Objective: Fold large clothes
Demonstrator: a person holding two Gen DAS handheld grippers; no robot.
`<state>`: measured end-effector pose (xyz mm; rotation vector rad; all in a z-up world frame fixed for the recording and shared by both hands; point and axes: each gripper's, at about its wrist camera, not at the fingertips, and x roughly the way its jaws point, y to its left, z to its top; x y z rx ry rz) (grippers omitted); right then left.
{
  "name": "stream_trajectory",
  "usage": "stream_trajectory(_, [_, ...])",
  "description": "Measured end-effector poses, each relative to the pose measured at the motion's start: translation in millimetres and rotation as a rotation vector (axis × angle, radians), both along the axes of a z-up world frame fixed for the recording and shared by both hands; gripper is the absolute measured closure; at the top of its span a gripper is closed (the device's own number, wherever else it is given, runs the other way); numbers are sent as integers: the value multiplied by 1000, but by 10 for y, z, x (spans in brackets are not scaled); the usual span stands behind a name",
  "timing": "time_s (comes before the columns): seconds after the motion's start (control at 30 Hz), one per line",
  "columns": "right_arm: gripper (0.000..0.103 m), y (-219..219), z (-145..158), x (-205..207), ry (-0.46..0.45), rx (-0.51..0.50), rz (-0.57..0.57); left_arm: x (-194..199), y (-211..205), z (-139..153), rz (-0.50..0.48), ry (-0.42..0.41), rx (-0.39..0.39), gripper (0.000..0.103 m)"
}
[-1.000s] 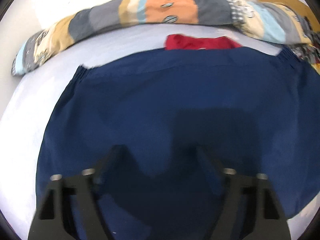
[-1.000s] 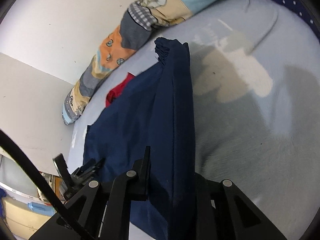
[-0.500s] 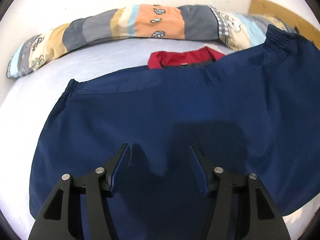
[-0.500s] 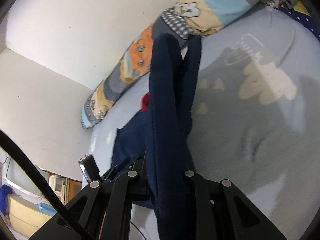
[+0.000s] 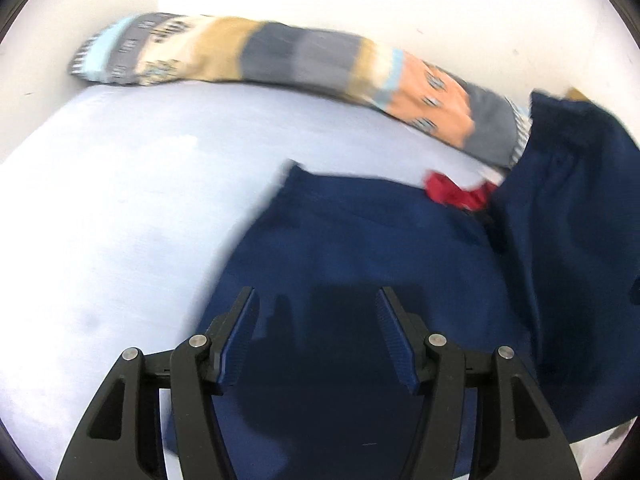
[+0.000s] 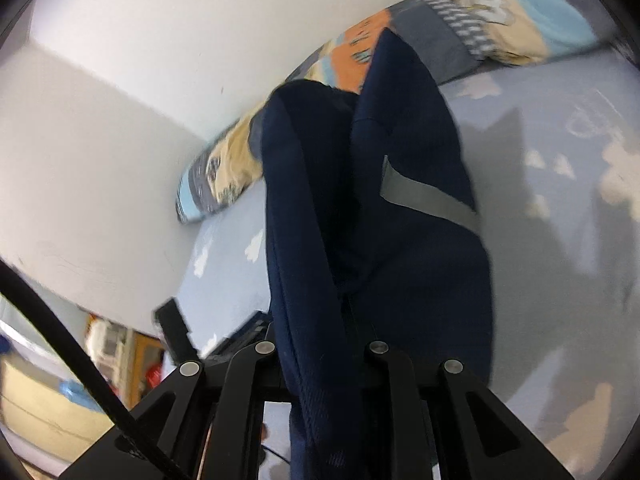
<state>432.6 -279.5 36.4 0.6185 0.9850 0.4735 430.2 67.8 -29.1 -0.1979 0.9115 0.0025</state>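
The navy garment (image 5: 360, 240) lies spread across the pale bed sheet (image 5: 120, 200), filling the lower right of the left wrist view, its right side lifted in a hanging fold. The left gripper (image 5: 316, 336) hovers over it, jaws apart with nothing between them. Only the right wrist view shows the right gripper (image 6: 320, 344) pinched narrow on a bunched fold, and a grey stripe (image 6: 428, 196) on the cloth. A patchwork bolster (image 5: 280, 60) lines the white wall; red fabric (image 5: 452, 192) peeks out behind the navy.
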Motion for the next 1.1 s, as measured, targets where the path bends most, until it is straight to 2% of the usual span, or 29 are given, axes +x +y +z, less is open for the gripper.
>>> stream_trajectory(0.17, [87,838,-31,163,5,-113,57,-111,671,165,111,-16,-10,43])
stream_trajectory(0.3, [87,1642,-218,191,-25,-313,117,-217,1081,218,178,-9,-32,43])
stream_trajectory(0.4, [88,2192,-575,191,-10,-427,153,-296,1257,230,195,-2,-34,43])
stream_trajectory(0.5, [87,2506,-934,191,27,-504,158,-361,1376,248,202,2,-40,43])
stream_trajectory(0.57, [87,2723,-1166,164,20,-579,149,-382,1433,257,210,4,-47,43])
stream_trajectory(0.63, [86,2798,-1241,163,13,-628,116,-378,1458,271,215,-1,-55,43])
stream_trajectory(0.7, [75,2876,-1264,194,6,-674,128,-370,1476,292,221,-8,-58,43])
stream_trajectory(0.73, [60,2933,-1252,198,5,-685,146,-366,1486,305,221,-11,-58,43])
stream_trajectory(0.77, [40,2978,-1231,189,-3,-671,182,-360,1498,315,224,-14,-58,43])
stream_trajectory(0.8, [34,2996,-1176,199,-11,-645,205,-363,1511,324,229,-16,-60,43])
stream_trajectory(0.9, [31,2891,-937,109,-83,-550,281,-397,1576,375,241,-28,-90,43])
stream_trajectory(1.0, [32,2514,-666,103,-109,-431,275,-459,1620,452,245,-50,-125,43])
stream_trajectory(1.03, [32,2249,-515,97,-143,-400,248,-473,1615,474,235,-56,-138,43])
stream_trajectory(1.1, [32,1899,-349,130,-182,-438,196,-478,1528,512,196,-64,-148,43])
